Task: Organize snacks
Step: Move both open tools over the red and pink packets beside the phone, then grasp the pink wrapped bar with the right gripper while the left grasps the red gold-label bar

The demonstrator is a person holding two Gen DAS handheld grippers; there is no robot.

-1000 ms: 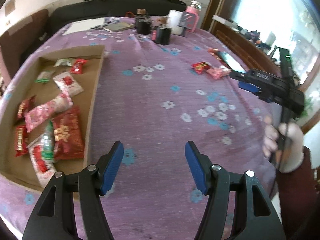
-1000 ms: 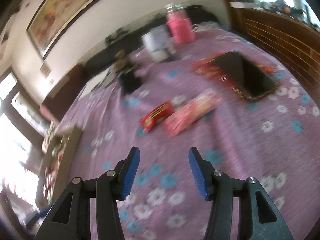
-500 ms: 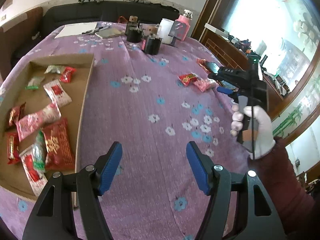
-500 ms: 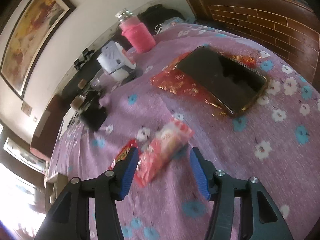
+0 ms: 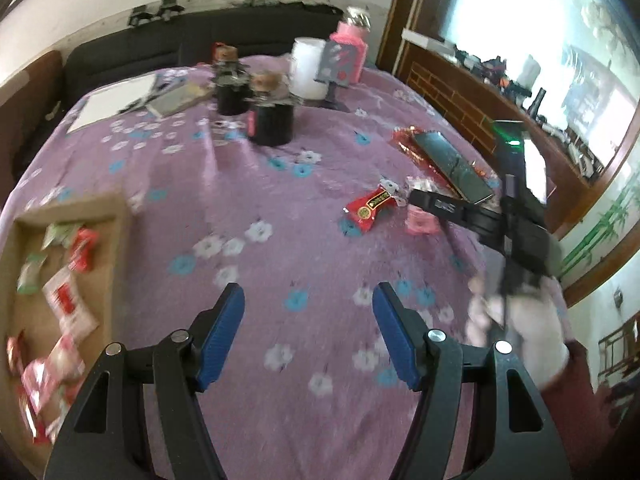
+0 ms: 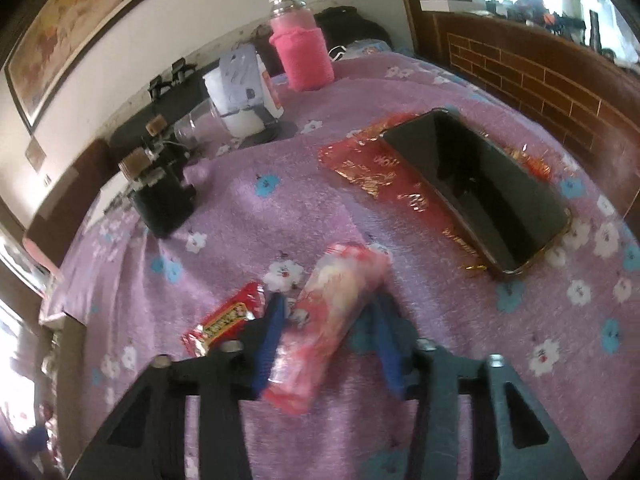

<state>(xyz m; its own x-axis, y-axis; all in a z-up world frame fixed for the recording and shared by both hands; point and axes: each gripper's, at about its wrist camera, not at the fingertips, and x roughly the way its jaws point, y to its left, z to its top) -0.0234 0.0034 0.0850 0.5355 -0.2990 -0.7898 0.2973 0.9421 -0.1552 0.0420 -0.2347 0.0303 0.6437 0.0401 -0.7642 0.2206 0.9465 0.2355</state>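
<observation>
I am closing my right gripper (image 6: 326, 336) on the pink snack pack (image 6: 328, 320) lying on the desk (image 6: 240, 232), its fingers just narrowing around it, though contact is blurred. My left gripper (image 5: 308, 336) is hanging wide, empty. The pack sits skewed, so it may twist free or snag the red candy (image 6: 224, 322) just left.

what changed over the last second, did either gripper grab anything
The right gripper came forward over the pink snack packet, which now lies between its fingers; they have just been closing around it, grip not clearly made. The left gripper swung right, open and empty. The red snack, phone and cardboard tray stayed put.
</observation>
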